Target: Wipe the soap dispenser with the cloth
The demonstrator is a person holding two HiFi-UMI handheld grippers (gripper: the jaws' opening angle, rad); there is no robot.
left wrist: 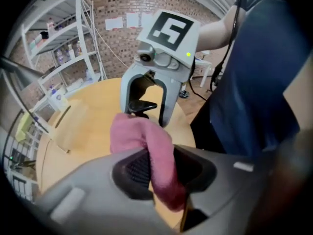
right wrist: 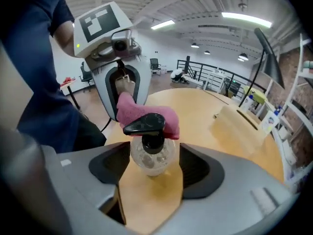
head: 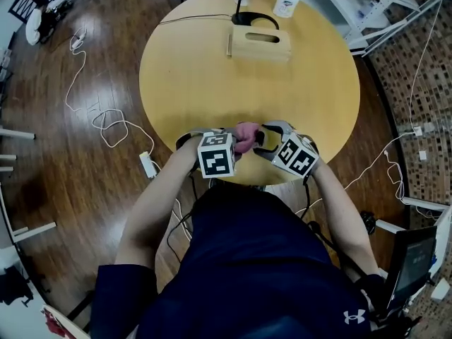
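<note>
The soap dispenser is a clear round bottle with a black pump head. It stands between the jaws of my right gripper, which is shut on the bottle's sides. My left gripper is shut on a pink cloth, whose bunched end lies against the far side of the pump head. In the head view both grippers meet at the table's near edge: the left gripper, the cloth and the right gripper. The bottle's lower part is hidden there.
The round wooden table carries a wooden box with a slot, a black lamp base and a white bottle at its far side. Cables and a power strip lie on the floor to the left. White shelving stands at the back right.
</note>
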